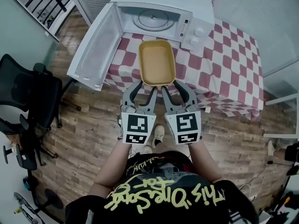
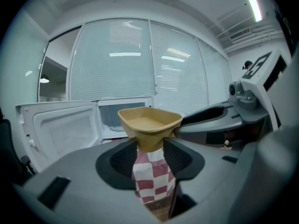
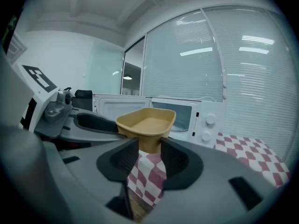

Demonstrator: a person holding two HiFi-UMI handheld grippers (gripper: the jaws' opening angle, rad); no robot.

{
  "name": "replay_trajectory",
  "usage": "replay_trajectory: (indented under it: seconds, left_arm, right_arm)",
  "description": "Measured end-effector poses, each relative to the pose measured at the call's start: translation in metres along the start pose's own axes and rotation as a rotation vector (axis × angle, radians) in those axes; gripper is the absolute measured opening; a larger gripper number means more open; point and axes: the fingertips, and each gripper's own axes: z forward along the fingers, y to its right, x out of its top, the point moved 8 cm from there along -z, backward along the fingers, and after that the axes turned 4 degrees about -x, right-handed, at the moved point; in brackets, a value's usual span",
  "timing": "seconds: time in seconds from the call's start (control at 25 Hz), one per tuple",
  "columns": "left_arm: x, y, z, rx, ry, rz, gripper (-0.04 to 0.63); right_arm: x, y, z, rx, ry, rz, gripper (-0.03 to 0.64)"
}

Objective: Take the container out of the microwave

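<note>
A tan, empty, rounded-rectangle container (image 1: 157, 62) hangs above the near part of the checkered table, in front of the open microwave (image 1: 154, 17). My left gripper (image 1: 144, 87) is shut on the left end of its near rim, and my right gripper (image 1: 174, 87) is shut on the right end. In the left gripper view the container (image 2: 149, 122) sits between the left gripper's (image 2: 149, 148) dark pads, with the right gripper (image 2: 210, 113) alongside. The right gripper view shows the container (image 3: 146, 122) clamped in the right gripper (image 3: 149, 150), with the left gripper (image 3: 93, 120) beside it.
The microwave door (image 1: 93, 45) swings wide to the left, past the table edge. Inside, the glass turntable (image 1: 152, 17) is bare. The red-and-white cloth (image 1: 224, 64) covers the table to the right. A black office chair (image 1: 28, 92) stands on the wooden floor at left.
</note>
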Motion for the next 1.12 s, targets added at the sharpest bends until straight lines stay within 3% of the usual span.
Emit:
replay_trajectory:
  seconds: [0.56, 1.12]
  left_arm:
    - [-0.014, 0.012, -0.037, -0.014, 0.000, 0.009, 0.176]
    - [-0.010, 0.015, -0.042, -0.007, 0.010, 0.033, 0.176]
  right_arm:
    - [-0.008, -0.028, -0.032, -0.016, 0.014, 0.004, 0.144]
    - [-0.005, -0.031, -0.039, -0.039, 0.033, -0.021, 0.133]
